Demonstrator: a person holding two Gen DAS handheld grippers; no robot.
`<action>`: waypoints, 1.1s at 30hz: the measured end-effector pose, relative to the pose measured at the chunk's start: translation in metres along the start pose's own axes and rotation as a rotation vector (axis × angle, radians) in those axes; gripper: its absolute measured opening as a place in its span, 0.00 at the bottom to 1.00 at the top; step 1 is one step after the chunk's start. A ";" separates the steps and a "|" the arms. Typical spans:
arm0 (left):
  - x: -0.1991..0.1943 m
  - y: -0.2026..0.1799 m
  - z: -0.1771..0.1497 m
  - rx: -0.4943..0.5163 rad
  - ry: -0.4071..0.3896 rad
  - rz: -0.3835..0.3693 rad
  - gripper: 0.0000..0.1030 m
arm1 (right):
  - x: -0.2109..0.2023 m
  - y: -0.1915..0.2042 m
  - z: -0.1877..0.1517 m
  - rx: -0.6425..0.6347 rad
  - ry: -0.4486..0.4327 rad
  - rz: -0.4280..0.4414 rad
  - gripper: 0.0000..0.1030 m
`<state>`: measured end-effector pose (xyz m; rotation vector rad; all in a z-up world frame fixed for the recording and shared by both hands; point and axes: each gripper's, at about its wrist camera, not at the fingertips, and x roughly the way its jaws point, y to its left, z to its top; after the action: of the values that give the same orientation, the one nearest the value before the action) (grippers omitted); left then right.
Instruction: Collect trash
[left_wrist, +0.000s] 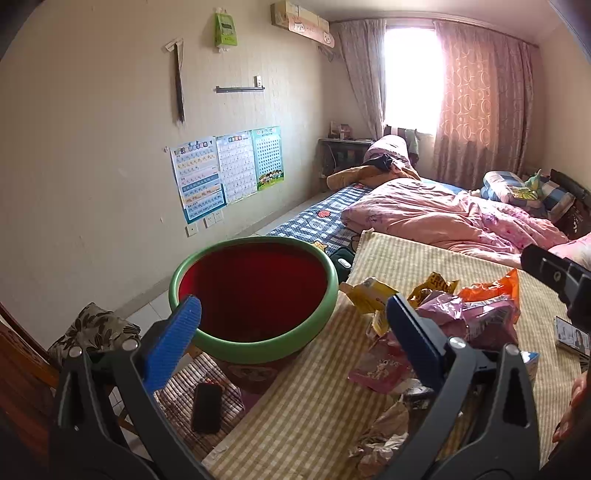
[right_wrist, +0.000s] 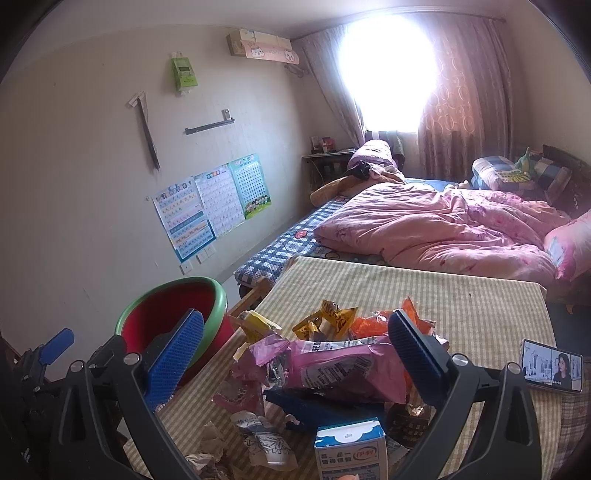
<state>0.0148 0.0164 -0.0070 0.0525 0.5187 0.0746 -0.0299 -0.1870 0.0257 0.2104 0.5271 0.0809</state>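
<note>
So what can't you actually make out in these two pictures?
- Window: both views, washed out by glare; nothing outside shows.
- Milk carton: right view, bottom cut off by the frame edge.
- Posters: both views, print too small to read.
- Bin: left view, its base hidden behind the table.

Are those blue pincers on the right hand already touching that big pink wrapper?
Cannot tell. In the right wrist view the open right gripper frames the pink wrapper, but neither gap nor contact shows plainly.
</note>
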 end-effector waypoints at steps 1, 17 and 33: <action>0.000 -0.001 0.000 0.002 -0.002 0.005 0.96 | 0.000 0.000 0.000 -0.003 0.000 -0.001 0.93; 0.006 -0.003 -0.003 0.018 0.000 0.005 0.96 | 0.013 -0.006 -0.004 -0.021 0.017 -0.059 0.93; 0.008 -0.011 0.001 0.045 0.037 -0.082 0.96 | 0.016 -0.008 -0.004 0.006 0.033 -0.051 0.93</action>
<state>0.0225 0.0056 -0.0112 0.0735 0.5593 -0.0158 -0.0178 -0.1923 0.0124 0.2016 0.5658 0.0333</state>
